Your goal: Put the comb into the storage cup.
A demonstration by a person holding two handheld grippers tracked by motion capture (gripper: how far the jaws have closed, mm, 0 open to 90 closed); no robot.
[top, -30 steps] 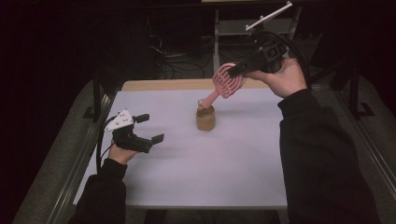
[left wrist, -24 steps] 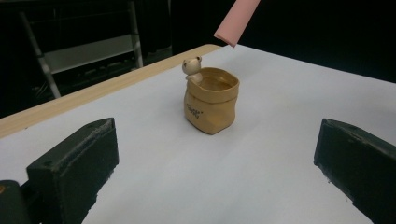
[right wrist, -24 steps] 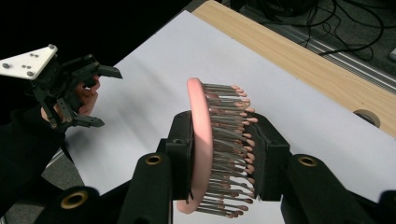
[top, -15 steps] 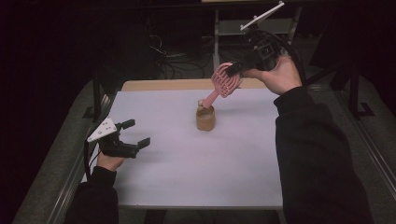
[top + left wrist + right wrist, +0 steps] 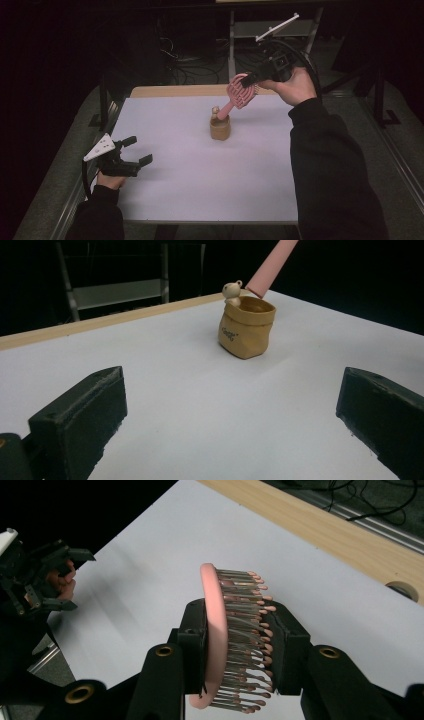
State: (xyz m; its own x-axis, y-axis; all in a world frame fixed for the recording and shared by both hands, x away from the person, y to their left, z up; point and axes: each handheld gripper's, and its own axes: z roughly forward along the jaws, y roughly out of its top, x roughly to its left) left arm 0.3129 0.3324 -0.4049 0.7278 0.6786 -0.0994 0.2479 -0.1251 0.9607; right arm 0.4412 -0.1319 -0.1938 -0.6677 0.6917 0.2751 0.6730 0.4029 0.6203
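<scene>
A pink hairbrush (image 5: 241, 93) hangs tilted over the table, its handle end dipping into a small tan pouch (image 5: 220, 127) with a little bear figure on its rim. My right gripper (image 5: 252, 80) is shut on the brush head (image 5: 227, 640), one jaw on its back and one on the bristles. The pouch (image 5: 246, 326) stands upright at the table's middle, with the pink handle (image 5: 270, 267) slanting down into its mouth. My left gripper (image 5: 137, 151) hovers low at the table's left edge, open and with nothing between its jaws.
The white table top (image 5: 190, 165) has a wooden strip (image 5: 175, 91) along its far edge. A metal rack (image 5: 120, 290) and cables stand in the dark behind. The person's right sleeve (image 5: 330, 170) crosses the right side of the table.
My left gripper has drawn back toward the near left edge and sunk a little. The right gripper has lowered slightly with the brush, bringing the handle down into the pouch.
</scene>
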